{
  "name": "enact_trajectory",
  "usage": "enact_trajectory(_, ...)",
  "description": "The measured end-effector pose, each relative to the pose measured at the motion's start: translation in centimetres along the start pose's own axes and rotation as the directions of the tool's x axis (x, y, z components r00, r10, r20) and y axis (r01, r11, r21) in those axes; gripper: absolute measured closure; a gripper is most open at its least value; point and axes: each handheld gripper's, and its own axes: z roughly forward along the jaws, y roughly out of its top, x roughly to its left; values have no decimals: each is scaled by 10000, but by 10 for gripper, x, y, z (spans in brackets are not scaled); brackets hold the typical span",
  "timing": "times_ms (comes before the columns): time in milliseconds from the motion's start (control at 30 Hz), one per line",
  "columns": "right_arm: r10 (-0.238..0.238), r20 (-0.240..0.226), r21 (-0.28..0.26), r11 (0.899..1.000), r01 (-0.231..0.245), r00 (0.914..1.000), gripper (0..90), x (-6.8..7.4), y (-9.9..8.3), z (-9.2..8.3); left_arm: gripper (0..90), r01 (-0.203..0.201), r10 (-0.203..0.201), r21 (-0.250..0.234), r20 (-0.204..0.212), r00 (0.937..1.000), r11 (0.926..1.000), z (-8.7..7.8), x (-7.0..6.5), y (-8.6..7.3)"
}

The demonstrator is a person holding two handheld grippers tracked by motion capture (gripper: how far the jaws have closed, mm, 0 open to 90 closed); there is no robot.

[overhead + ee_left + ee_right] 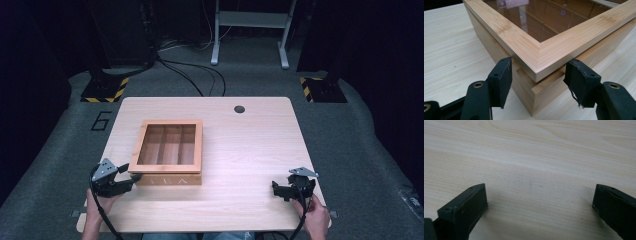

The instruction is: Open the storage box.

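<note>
Pale wood surface (pixel 250 150) carries our glass-lidded bamboo tea box (pixel 169 152) left of centre; left gripper (pixel 537 82) fingers straddle its near corner, gripping nothing, perhaps to lift the lid. Right gripper (pixel 540 202) idles, fingers wide, empty.

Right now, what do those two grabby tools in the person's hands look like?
Both are black. The left tool and right tool each carry a grey three-cornered plate on top and trail a black cable. Their fingers are flat black pads, one frayed at its edge. The forearms are bare, with no sleeves.
</note>
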Motion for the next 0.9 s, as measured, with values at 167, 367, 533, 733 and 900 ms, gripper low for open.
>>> enact_trajectory(167, 14, 3, 7, 10000, -14, 10000, 0, 0, 0, 0, 366, 6, -6, -30, -85, 10000, 10000, 1, 0, 5)
enact_trajectory(367, -19, -5, -17, 10000, 19, 10000, 0, 0, 0, 0, 352, -10, 8, -92, -173, 9999, 10000, 0, 0, 10)
enact_trajectory(533, -19, -5, -15, 10000, 19, 10000, 0, 0, 0, 0, 334, 70, -75, -260, -217, 9997, 9996, -1, 1, 15)
enact_trajectory(733, 9, 1, 5, 10000, -9, 10000, 0, 0, 0, 0, 335, 23, -31, -434, -206, 9998, 9991, -2, 2, 20)
enact_trajectory(900, -33, -7, -21, 10000, 33, 10000, 0, 0, 0, 0, 336, 25, -43, -589, -297, 9996, 9983, -1, 2, 23)
